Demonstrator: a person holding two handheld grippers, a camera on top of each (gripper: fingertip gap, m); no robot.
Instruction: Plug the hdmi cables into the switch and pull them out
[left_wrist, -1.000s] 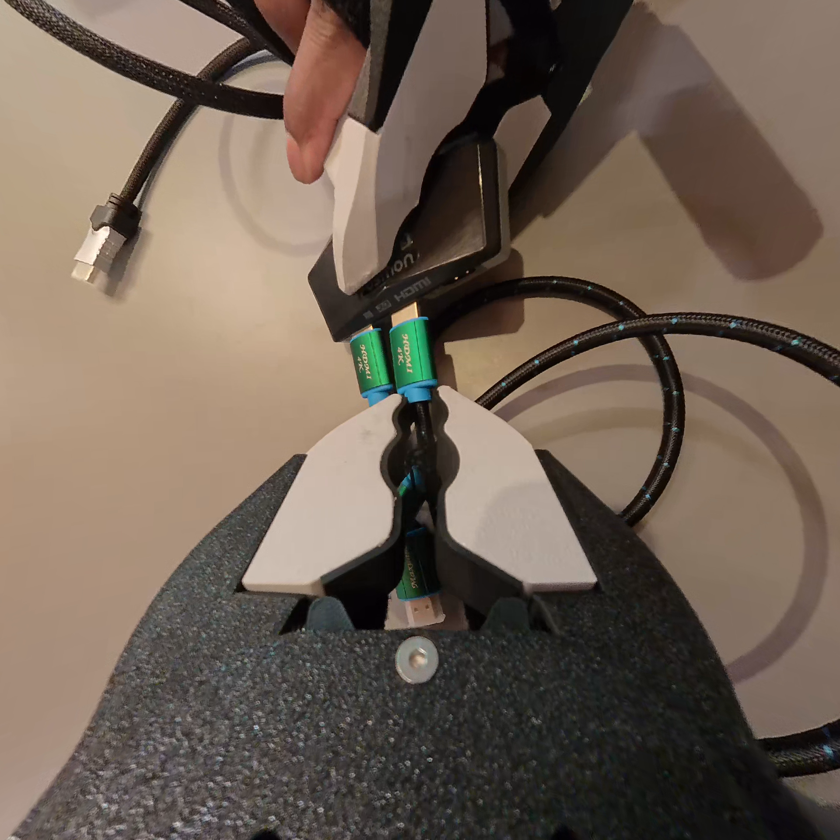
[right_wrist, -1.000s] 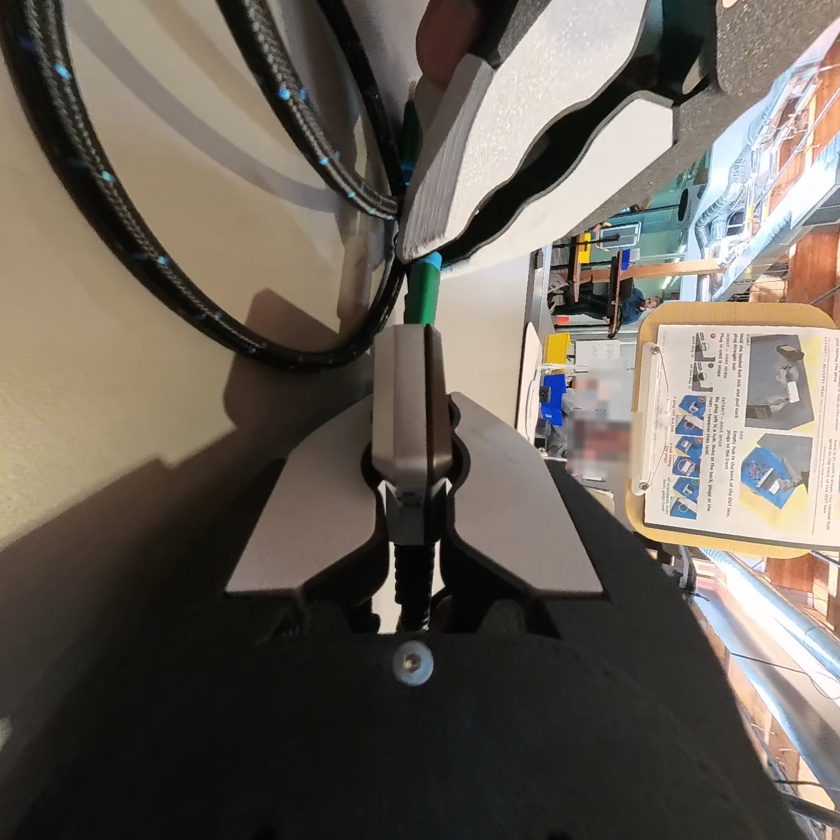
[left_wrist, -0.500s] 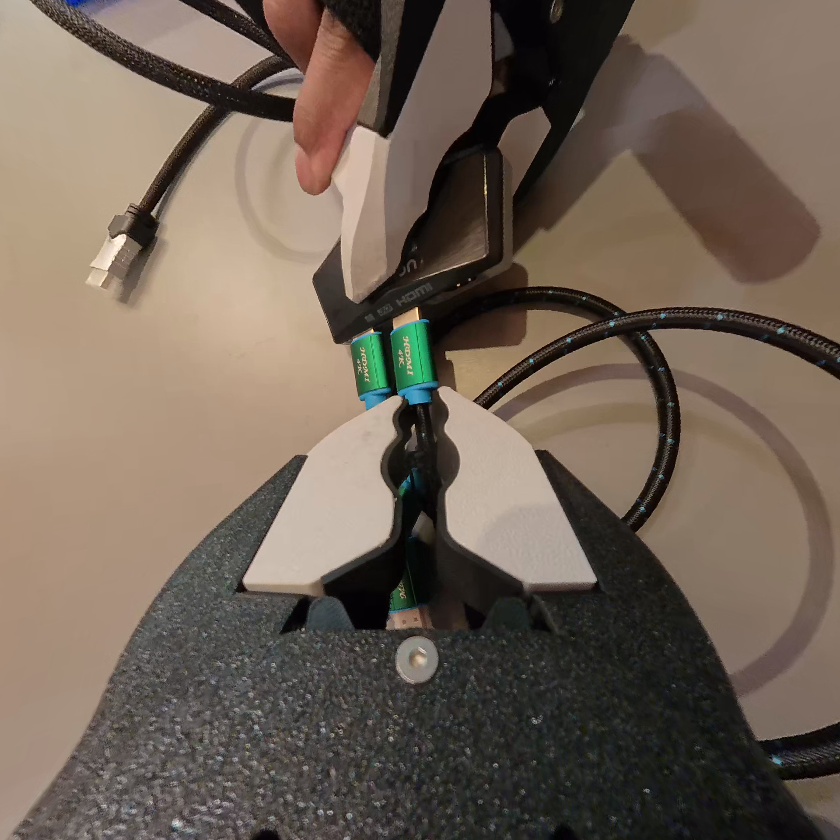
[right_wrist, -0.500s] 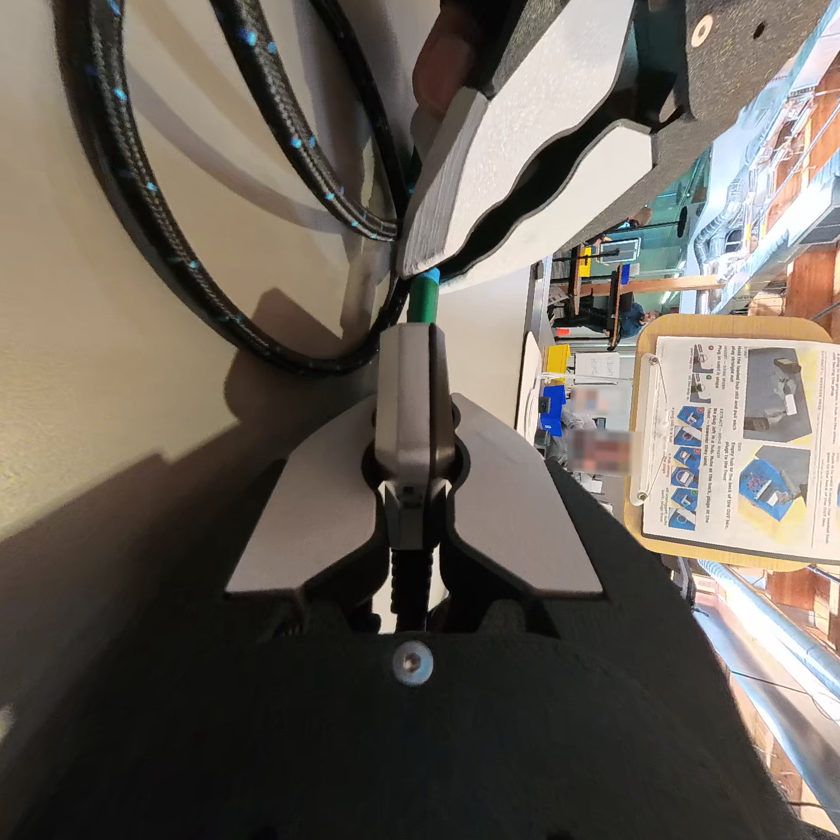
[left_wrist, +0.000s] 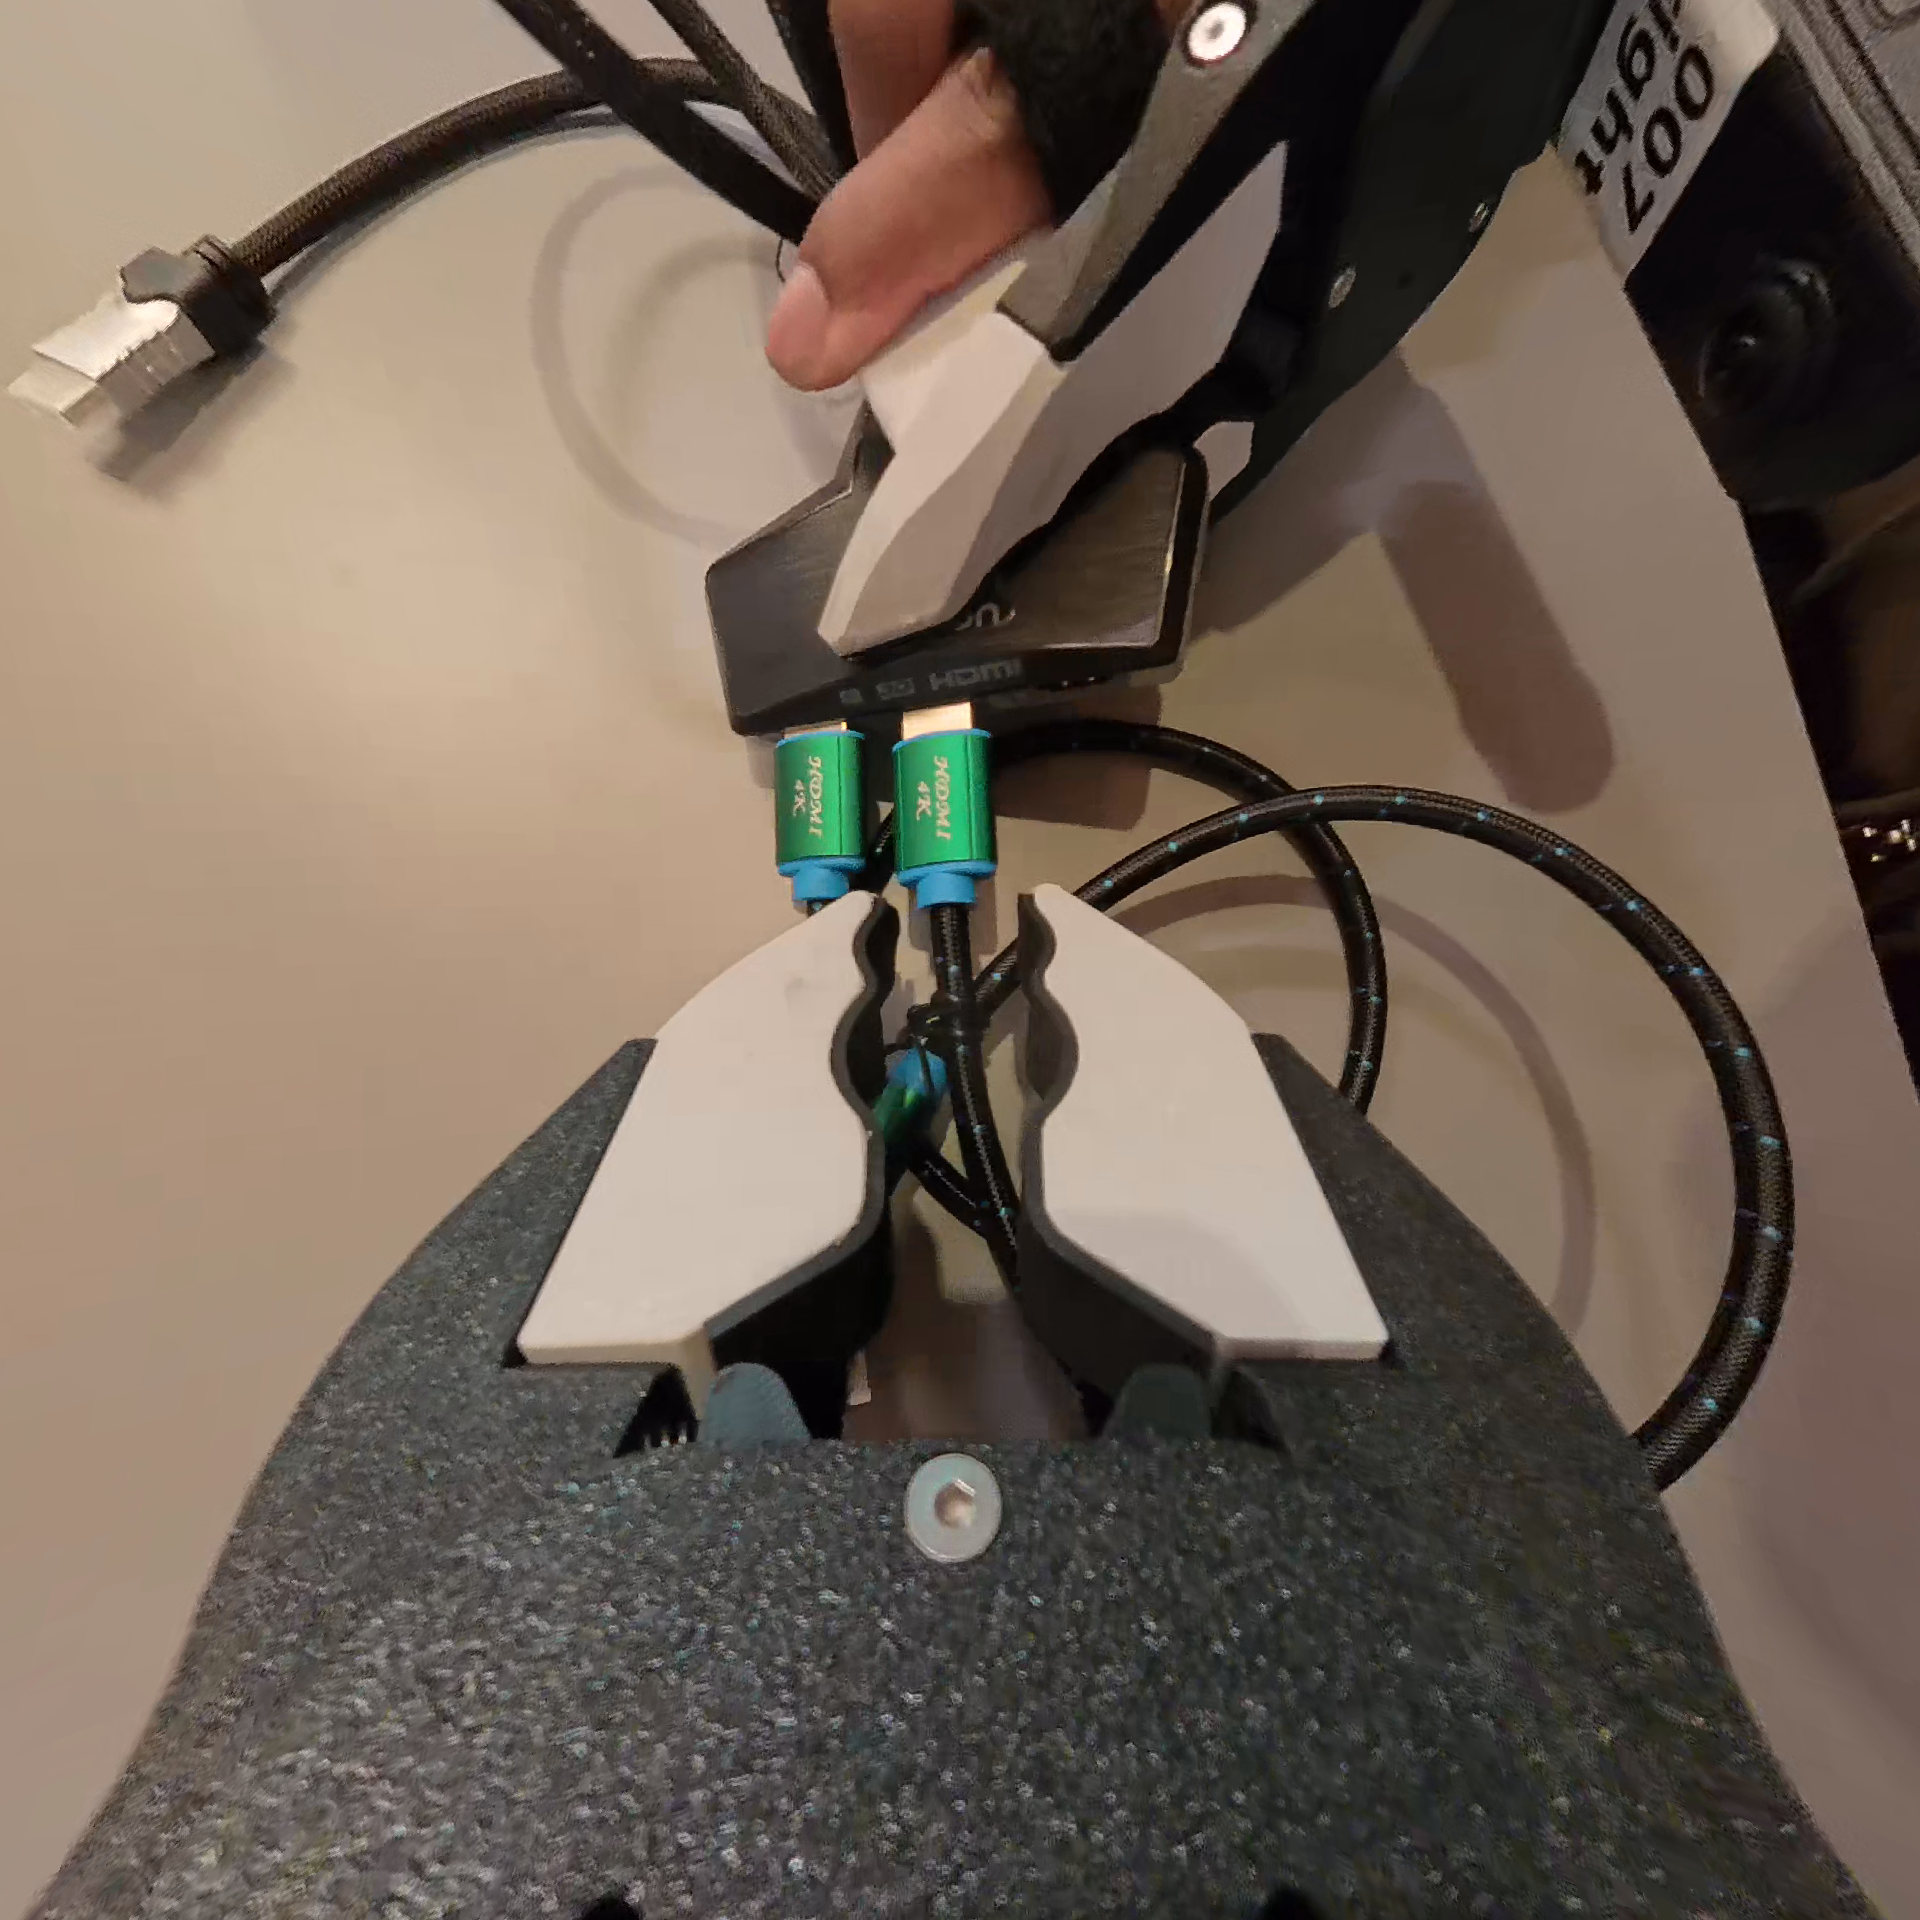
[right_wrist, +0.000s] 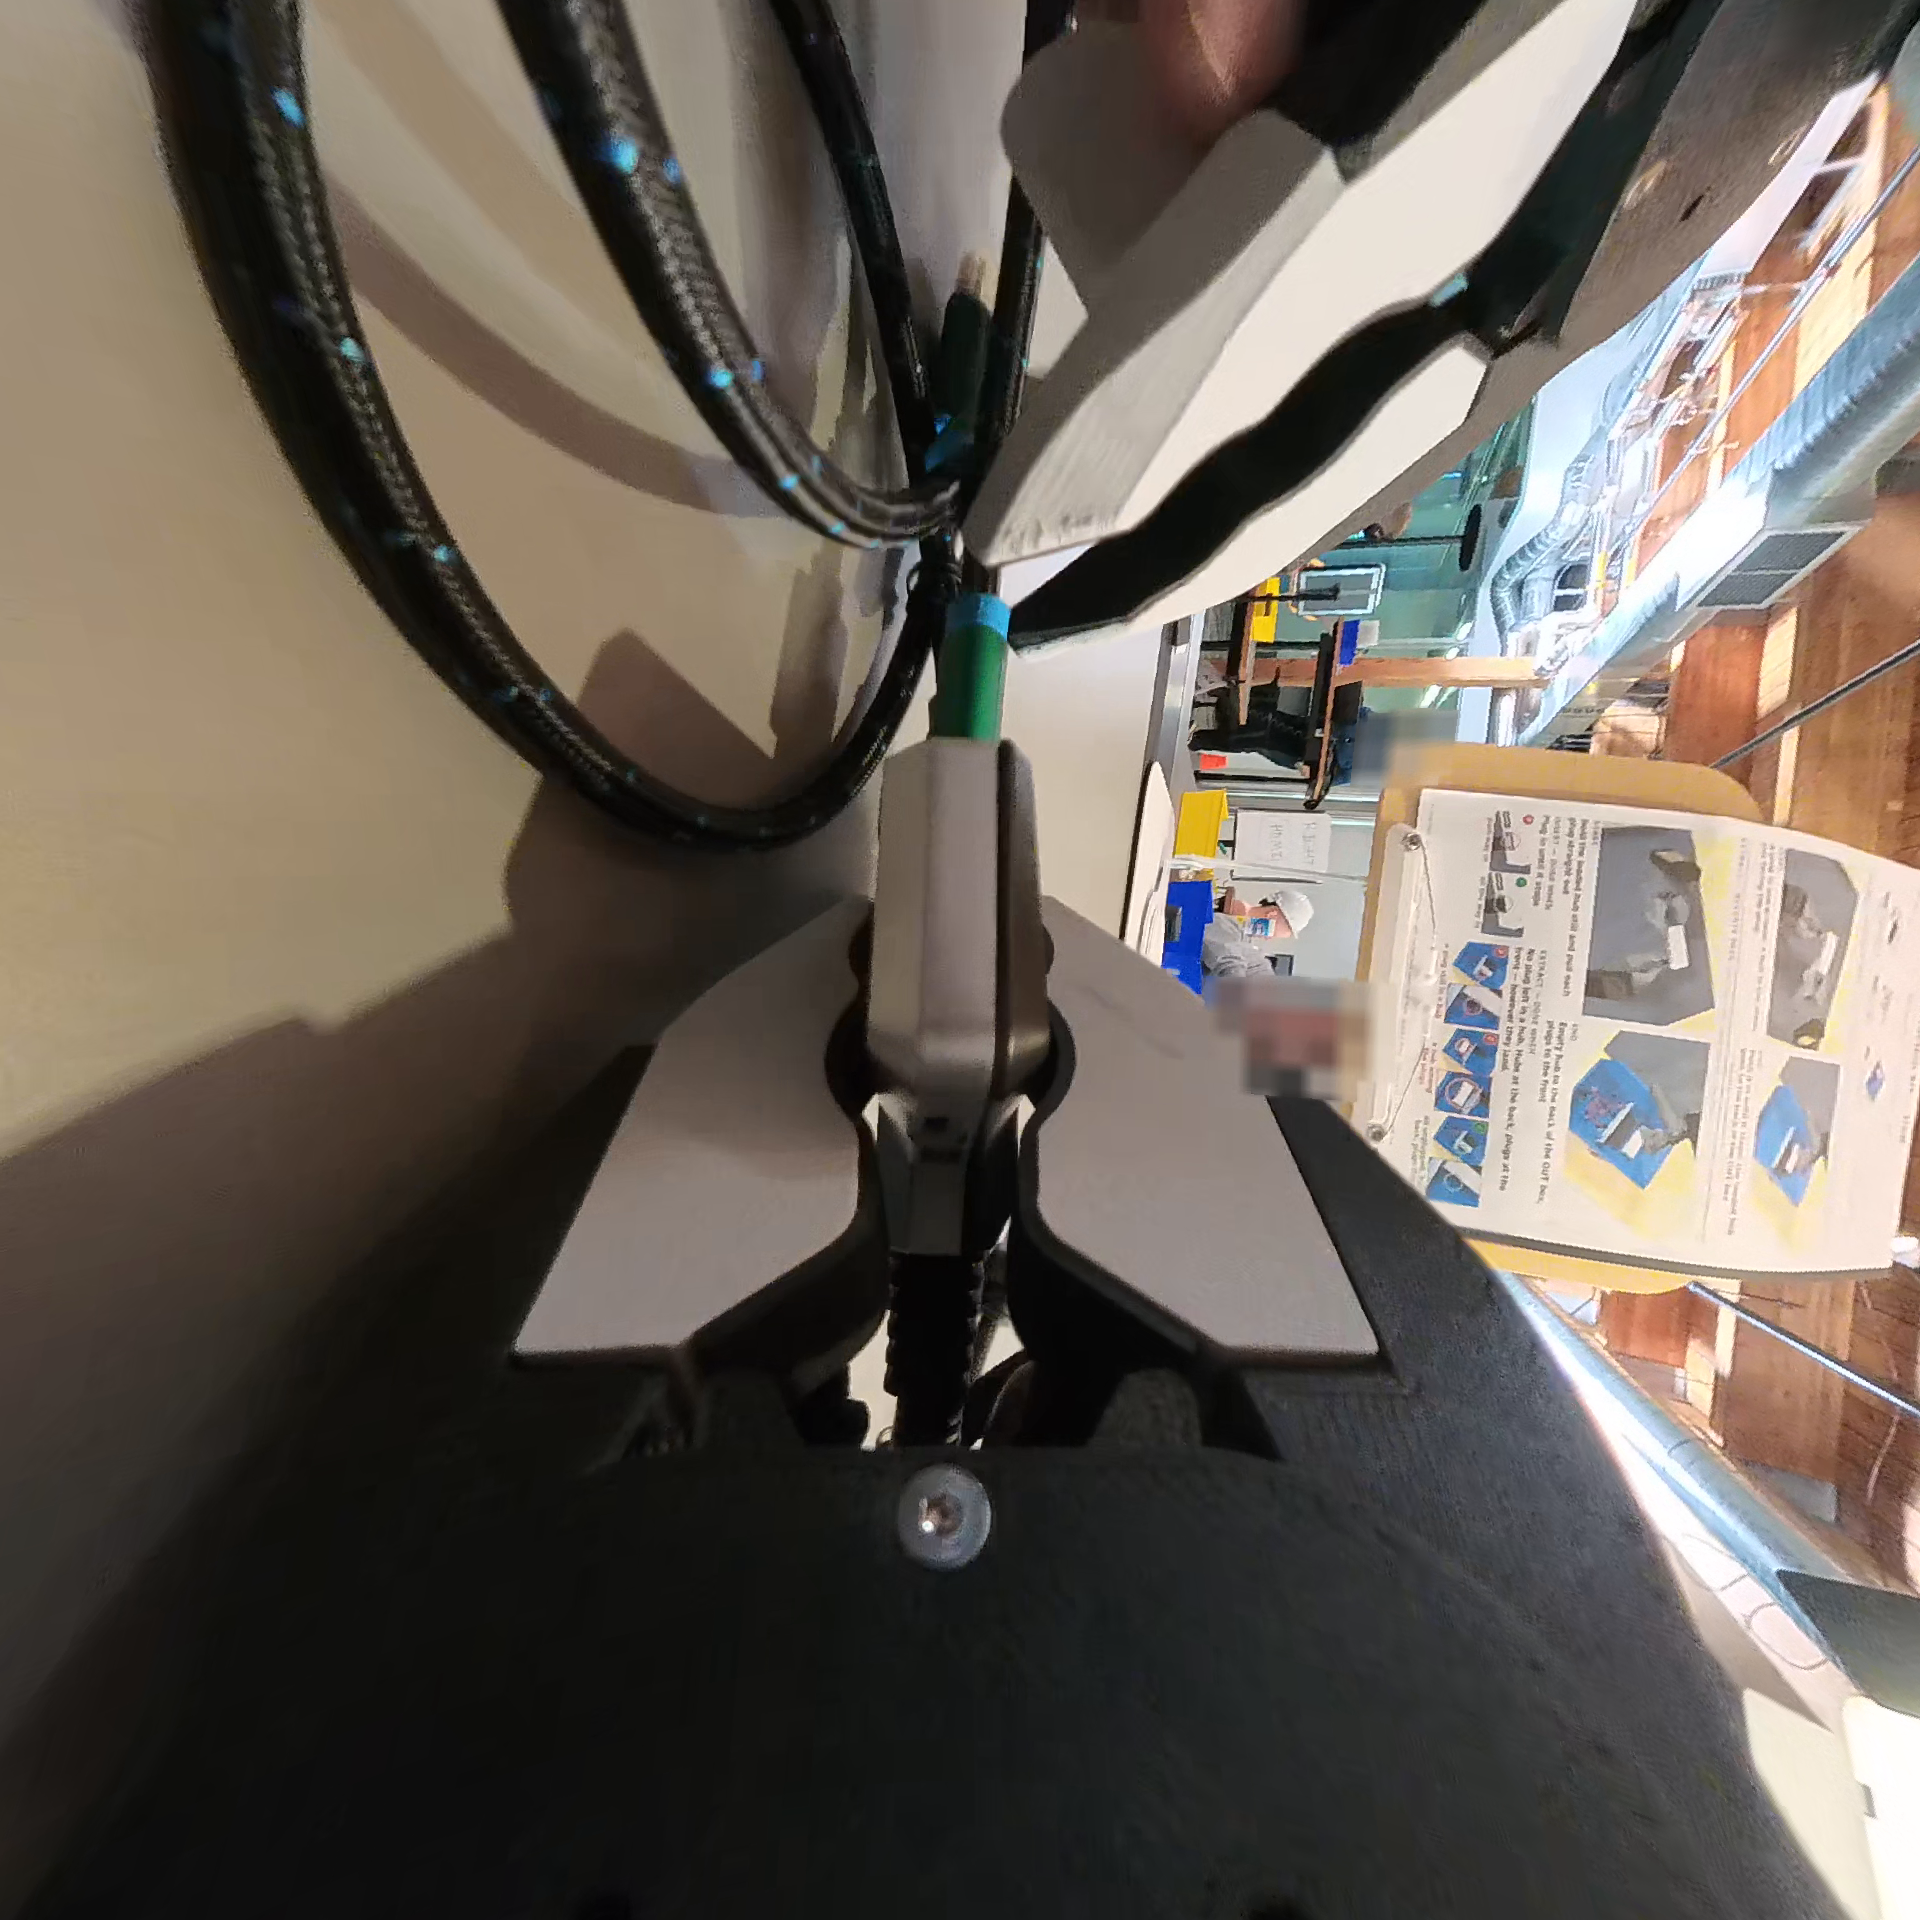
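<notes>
Left gripper (left_wrist: 956, 914) jaws apart around braided cable (left_wrist: 951, 971), not pinching, just behind green plug (left_wrist: 943, 790), right gripper (right_wrist: 951, 935) jaws clamped on grey hub (right_wrist: 940, 935), table (left_wrist: 312, 727) beneath.

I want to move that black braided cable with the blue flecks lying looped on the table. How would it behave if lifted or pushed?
The braided cable holds wide, smooth loops, so it is probably springy rather than limp. One end is plugged by a green plug into the dark hub, so pulling would likely tug the hub. Pushed, the loops would probably slide and shift.
</notes>
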